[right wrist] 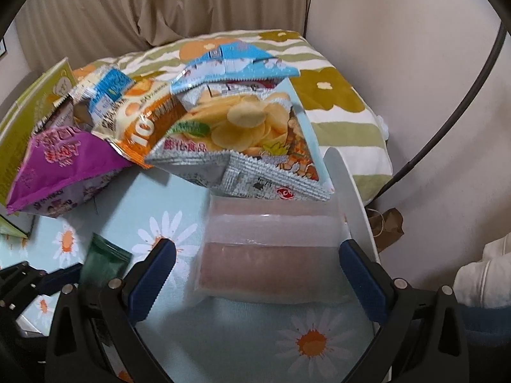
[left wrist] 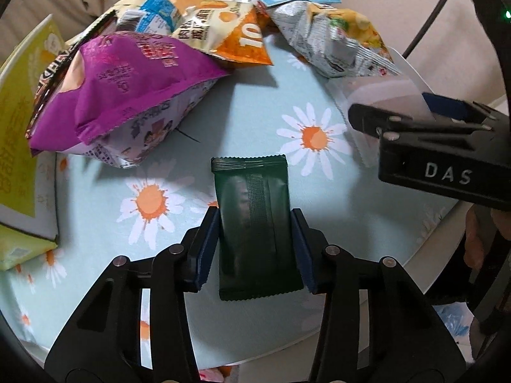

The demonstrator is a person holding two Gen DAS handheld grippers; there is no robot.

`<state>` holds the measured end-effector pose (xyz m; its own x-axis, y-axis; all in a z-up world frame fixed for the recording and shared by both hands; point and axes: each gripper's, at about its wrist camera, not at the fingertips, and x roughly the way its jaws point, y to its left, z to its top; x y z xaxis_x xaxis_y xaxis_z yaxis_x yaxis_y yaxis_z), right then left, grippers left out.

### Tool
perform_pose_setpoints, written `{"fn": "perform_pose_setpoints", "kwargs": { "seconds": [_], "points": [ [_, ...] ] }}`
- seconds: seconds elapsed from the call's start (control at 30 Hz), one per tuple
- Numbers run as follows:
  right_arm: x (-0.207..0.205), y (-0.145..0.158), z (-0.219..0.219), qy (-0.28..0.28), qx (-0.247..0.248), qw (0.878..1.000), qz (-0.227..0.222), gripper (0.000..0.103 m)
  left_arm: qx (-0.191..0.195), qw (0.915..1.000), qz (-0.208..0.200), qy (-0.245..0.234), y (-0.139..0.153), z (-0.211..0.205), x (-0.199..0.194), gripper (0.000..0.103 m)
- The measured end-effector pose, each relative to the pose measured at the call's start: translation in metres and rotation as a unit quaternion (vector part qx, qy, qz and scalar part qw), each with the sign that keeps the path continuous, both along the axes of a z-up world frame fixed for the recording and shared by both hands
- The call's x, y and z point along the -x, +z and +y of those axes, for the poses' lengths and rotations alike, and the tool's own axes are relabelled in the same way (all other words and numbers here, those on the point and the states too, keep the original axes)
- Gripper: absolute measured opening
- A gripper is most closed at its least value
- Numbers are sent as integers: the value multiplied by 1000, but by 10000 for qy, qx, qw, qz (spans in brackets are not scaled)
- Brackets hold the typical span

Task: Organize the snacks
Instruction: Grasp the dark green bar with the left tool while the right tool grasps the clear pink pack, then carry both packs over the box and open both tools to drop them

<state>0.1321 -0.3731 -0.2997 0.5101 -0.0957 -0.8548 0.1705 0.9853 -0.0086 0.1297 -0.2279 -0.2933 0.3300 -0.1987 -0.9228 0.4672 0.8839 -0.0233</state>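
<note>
My left gripper (left wrist: 255, 220) is shut on a dark green snack packet (left wrist: 255, 220) over the daisy-print tablecloth (left wrist: 191, 287). The packet also shows at the lower left of the right wrist view (right wrist: 102, 261). My right gripper (right wrist: 255, 255) is open, its fingers either side of a translucent pink-and-white packet (right wrist: 271, 249) that lies near the table's right edge. In the left wrist view the right gripper (left wrist: 399, 118) sits at the right over that packet (left wrist: 383, 89). A pile of chip bags lies at the back: purple (left wrist: 127, 79), orange (left wrist: 223, 32), silver (right wrist: 242, 127), light blue (right wrist: 230, 60).
A yellow-green box (left wrist: 16, 127) stands at the left edge of the table. The round table's white rim (right wrist: 345, 185) runs along the right. A striped flower cushion (right wrist: 335, 95) and beige curtain (right wrist: 127, 6) lie behind. A brown paper bag (right wrist: 386, 226) sits on the floor at the right.
</note>
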Motion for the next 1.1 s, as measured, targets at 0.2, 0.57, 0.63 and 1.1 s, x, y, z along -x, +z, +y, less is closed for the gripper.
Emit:
{"fn": "perform_pose_setpoints", "kwargs": {
  "seconds": [0.2, 0.57, 0.63, 1.1],
  "points": [
    [-8, -8, -2, -34, 70, 9999, 108, 100, 1, 9999, 40, 166, 1, 12, -11, 40],
    [-14, -12, 9, 177, 296, 9990, 286, 73, 7, 9994, 73, 333, 3, 27, -11, 40],
    [-12, -10, 9, 191, 196, 9992, 276, 71, 8, 9993, 34, 360, 9, 29, -6, 40],
    [19, 40, 23, 609, -193, 9979, -100, 70, 229, 9972, -344, 627, 68, 40, 10, 40]
  ]
}}
